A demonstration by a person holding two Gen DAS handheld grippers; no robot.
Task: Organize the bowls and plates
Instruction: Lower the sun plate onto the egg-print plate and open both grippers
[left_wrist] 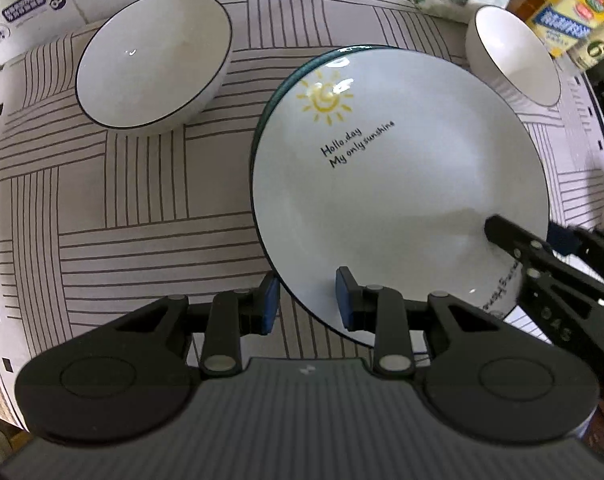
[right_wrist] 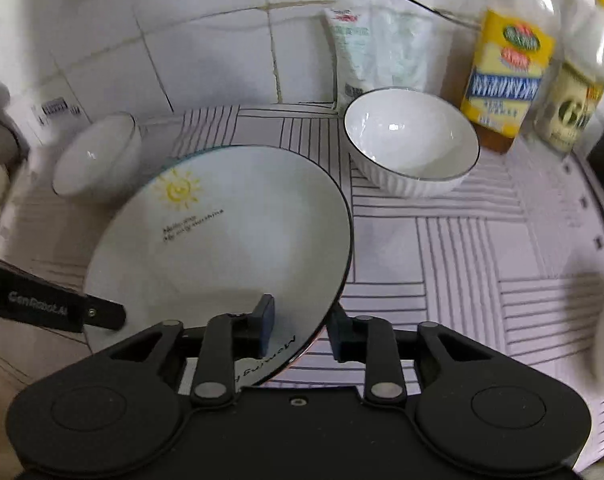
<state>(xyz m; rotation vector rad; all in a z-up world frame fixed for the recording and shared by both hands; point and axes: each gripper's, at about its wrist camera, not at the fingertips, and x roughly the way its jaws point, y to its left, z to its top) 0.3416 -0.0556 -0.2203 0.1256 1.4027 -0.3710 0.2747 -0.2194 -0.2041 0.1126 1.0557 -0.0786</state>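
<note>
A white plate (left_wrist: 402,184) (right_wrist: 230,248) with a yellow sun and black lettering lies on a second plate, of which only a teal rim (left_wrist: 280,90) shows. My left gripper (left_wrist: 308,304) is shut on the top plate's near rim, one pad inside and one outside. My right gripper (right_wrist: 302,332) straddles the rim further round with its pads apart from it, open. One of its fingers (left_wrist: 502,232) shows in the left wrist view. A white bowl (left_wrist: 154,60) (right_wrist: 98,160) stands far left. A ribbed white bowl (left_wrist: 510,60) (right_wrist: 410,148) stands far right.
A striped tablecloth (left_wrist: 122,200) covers the table, which backs onto a white tiled wall (right_wrist: 206,40). Two oil bottles (right_wrist: 506,76) (right_wrist: 578,92) and white bags (right_wrist: 378,48) stand behind the ribbed bowl. Bare cloth lies left of the plates and right of them.
</note>
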